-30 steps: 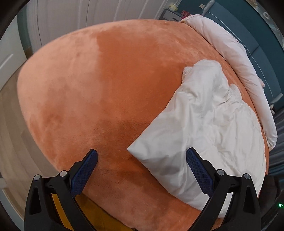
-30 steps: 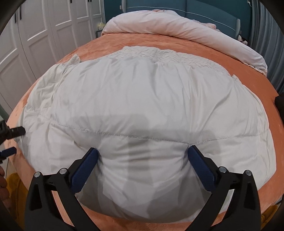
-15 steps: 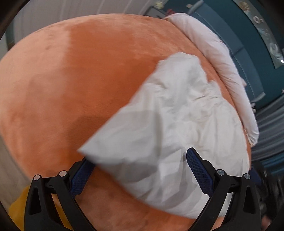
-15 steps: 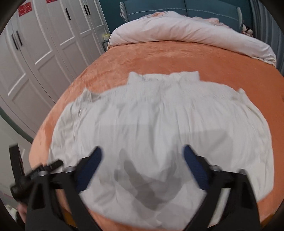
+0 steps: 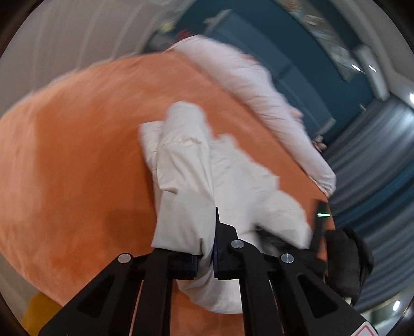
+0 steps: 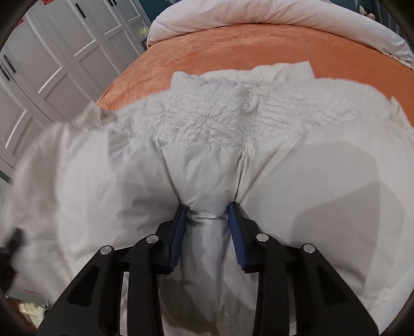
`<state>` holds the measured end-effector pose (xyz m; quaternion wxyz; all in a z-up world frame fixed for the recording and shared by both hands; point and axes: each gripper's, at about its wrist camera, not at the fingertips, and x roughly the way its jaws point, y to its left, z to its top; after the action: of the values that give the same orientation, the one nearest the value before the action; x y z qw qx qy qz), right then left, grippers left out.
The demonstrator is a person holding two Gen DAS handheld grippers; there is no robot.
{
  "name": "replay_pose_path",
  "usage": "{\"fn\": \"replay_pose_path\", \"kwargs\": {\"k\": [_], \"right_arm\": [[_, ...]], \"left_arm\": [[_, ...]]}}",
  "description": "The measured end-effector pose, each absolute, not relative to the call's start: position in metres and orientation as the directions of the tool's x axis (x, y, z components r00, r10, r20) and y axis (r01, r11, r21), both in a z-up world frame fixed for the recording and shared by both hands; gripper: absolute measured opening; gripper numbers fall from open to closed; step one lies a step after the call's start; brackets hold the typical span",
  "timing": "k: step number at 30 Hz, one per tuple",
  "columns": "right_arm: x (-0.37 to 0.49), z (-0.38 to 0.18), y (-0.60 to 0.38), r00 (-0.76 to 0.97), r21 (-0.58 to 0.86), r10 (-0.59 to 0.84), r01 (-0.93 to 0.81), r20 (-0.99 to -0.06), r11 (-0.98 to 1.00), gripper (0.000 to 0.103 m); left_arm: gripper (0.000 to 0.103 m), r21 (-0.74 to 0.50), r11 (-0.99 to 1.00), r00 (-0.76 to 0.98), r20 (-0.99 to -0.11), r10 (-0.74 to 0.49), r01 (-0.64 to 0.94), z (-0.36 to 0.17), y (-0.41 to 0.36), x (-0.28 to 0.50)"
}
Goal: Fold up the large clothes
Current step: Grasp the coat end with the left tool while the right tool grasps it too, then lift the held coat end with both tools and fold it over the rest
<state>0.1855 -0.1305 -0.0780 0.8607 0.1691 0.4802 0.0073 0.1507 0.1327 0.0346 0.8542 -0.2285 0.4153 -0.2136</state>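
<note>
our left gripper [image 5: 208,248] has just closed, black jaws pinching a corner of the puffy white quilted garment [image 6: 207,160]. our right gripper [image 6: 207,222] has been closing too; its ribbed blue pads bunch a near fold. the garment lies crinkled across the plush orange bedspread [image 5: 77,155].

No writing can be read in either view; a red-edged sticker [image 5: 368,331] on the left gripper's body and red labels [image 6: 47,2] on the wardrobe doors are too blurred.
</note>
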Motion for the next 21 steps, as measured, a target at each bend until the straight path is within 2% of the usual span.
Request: {"fn": "replay_pose_path", "kwargs": {"k": [4,8,11,16,18,21], "right_arm": [[0.186,-0.084,-0.138,0.545,0.336,0.205,0.151,-0.813,0.930,0.031],[0.179,-0.082,-0.159,0.559,0.441,0.301,0.131,-0.772,0.888,0.030],[0.162,-0.077,-0.188,0.590,0.567,0.401,0.119,-0.701,0.815,0.030],[0.116,-0.083,-0.249,0.647,0.795,0.586,0.053,-0.488,0.604,0.030],[0.095,-0.076,-0.270,0.681,0.808,0.573,0.045,-0.455,0.588,0.030],[0.077,-0.063,-0.290,0.710,0.730,0.470,0.092,-0.524,0.677,0.032]], "left_arm": [[0.004,-0.490,0.799,0.553,-0.582,-0.597,0.348,0.078,0.069,0.136],[0.004,-0.401,0.779,0.520,-0.585,-0.622,0.482,0.098,-0.002,0.122],[0.004,-0.340,0.736,0.481,-0.585,-0.653,0.586,0.109,-0.057,0.112],[0.003,-0.238,0.682,0.436,-0.615,-0.657,0.692,0.117,-0.139,0.087],[0.002,-0.265,0.684,0.436,-0.605,-0.667,0.679,0.122,-0.144,0.083],[0.002,-0.289,0.725,0.506,-0.557,-0.658,0.625,0.134,-0.110,0.081]]}}
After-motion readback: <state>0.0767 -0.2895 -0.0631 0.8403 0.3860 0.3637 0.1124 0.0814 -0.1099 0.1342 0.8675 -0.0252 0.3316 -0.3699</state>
